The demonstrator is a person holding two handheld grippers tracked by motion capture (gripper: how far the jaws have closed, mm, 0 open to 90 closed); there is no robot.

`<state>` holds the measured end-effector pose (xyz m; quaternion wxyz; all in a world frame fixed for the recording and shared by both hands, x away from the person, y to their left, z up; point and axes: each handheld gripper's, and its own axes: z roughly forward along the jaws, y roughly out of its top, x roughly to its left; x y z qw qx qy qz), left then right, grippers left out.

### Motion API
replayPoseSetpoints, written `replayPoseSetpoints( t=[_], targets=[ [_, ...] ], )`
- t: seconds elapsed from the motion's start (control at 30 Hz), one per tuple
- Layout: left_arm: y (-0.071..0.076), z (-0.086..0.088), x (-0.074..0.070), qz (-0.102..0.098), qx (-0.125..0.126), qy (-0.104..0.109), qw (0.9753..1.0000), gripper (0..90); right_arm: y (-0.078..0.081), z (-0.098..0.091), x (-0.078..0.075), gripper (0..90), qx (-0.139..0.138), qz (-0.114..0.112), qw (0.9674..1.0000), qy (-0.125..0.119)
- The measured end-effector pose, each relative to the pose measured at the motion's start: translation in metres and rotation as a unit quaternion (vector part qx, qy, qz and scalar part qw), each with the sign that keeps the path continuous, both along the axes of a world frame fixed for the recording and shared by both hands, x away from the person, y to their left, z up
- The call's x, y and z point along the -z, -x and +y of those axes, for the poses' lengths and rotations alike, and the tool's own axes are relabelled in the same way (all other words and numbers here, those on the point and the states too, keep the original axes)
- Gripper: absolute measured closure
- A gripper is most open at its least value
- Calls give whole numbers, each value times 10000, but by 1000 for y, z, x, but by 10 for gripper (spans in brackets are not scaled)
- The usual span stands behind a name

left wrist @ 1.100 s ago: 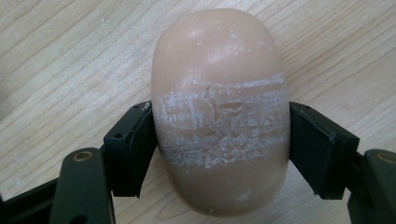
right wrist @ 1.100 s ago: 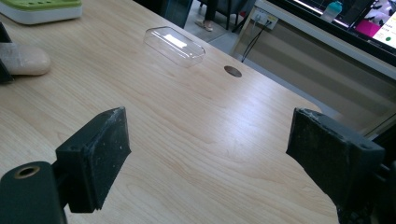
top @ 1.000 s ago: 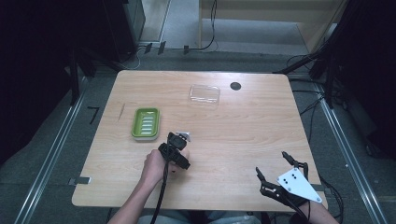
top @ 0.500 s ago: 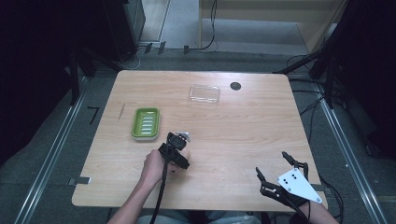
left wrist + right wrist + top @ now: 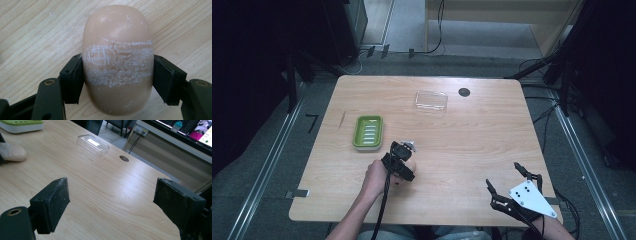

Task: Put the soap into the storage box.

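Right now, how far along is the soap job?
Done: the left tool has closed on the bar of soap, pads against both its sides. In hand: the soap is gripped but lies on the table. Left, probably: carrying it to the empty green soap dish; the clear lid lies apart. The right tool is open, idle.

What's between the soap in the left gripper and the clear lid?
Nothing: in the high view, bare wood runs from the soap bar in the left gripper to the clear lid. The green soap dish sits off to the side.
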<state>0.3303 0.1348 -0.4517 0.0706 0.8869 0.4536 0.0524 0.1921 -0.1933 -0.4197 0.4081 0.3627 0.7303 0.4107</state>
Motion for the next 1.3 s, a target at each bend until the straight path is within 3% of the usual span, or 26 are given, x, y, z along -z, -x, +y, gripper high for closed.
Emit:
replayPoseSetpoints(
  t=[1.3],
  targets=[
    [1, 34, -16, -174, -263, 116, 9994, 338, 0, 0, 0, 131, 6, -5, 10000, -4]
  ],
)
